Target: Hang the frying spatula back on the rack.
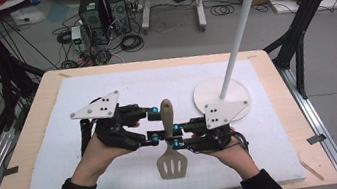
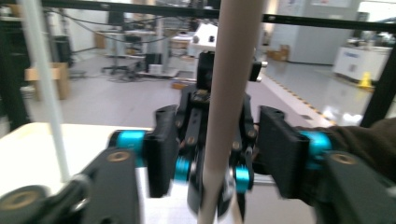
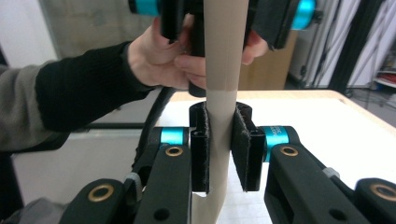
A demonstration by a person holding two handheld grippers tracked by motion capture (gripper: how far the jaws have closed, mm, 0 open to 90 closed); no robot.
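Mid-table handover: right gripper (image 3: 219, 149) clamps the slotted spatula (image 1: 169, 145) by its handle; left gripper (image 2: 219, 154) jaws stand apart around it; the hanging stand (image 1: 221, 97) near the table's far right corner awaits.

Even, soft overhead light up top, shadows faint on the tabletop (image 1: 277, 159); the left gripper view smears with motion blur, its bright background washed out.

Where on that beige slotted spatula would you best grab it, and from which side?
Grip the beige slotted spatula on its slim handle, coming in from the side. The handle is narrow enough for two pads to close across it, as the right hand-held gripper shows; the flat slotted blade is probably too wide and thin to pinch well.
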